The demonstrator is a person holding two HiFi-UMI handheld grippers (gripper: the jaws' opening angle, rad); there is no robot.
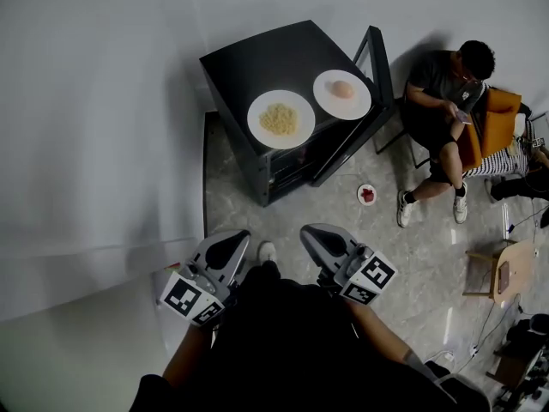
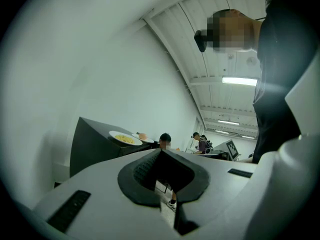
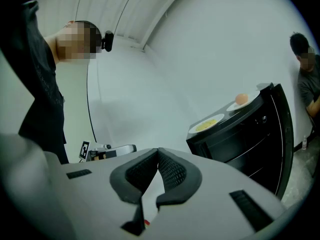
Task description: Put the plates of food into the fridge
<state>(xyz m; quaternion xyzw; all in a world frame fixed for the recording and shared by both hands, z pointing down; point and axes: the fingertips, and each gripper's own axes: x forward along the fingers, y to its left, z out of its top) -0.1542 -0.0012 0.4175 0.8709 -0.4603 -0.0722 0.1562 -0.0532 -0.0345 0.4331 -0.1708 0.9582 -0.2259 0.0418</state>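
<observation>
Black fridge (image 1: 257, 67) is standing against the white wall (image 1: 103, 101). Its fridge door (image 1: 377, 75) is hanging open to the right in the head view. The inside is showing dark, and what is on the shelves cannot be made out.

Both food plates are sitting on the fridge top, outside the cabinet:
- The plate of yellow noodles (image 1: 280, 119) is lying near the front edge, with the heap piled at the plate's middle. It is also showing in the left gripper view (image 2: 125, 138) and the right gripper view (image 3: 209, 125).
- The plate with the orange lump (image 1: 342, 93) is sitting just beside it, on the door side, carrying one rounded piece at its centre. What food it is cannot be told. It is peeking out behind the noodle plate in the left gripper view (image 2: 142, 136) and showing in the right gripper view (image 3: 242, 103).

A small plate (image 1: 367, 195) is lying on the tiled floor (image 1: 326, 204) near the foot of the door, holding something red.

Left gripper (image 1: 232, 245) (image 2: 160, 152): pads are meeting at the tips, nothing clamped between them. It is well short of the fridge.

Right gripper (image 1: 319, 237) (image 3: 157, 151): pads are pressing together, nothing between them. It is also well apart from the plates.

A seated person (image 1: 446, 118) is bending over something in hand, right of the door. A wooden stool (image 1: 506, 269) is standing further right.
</observation>
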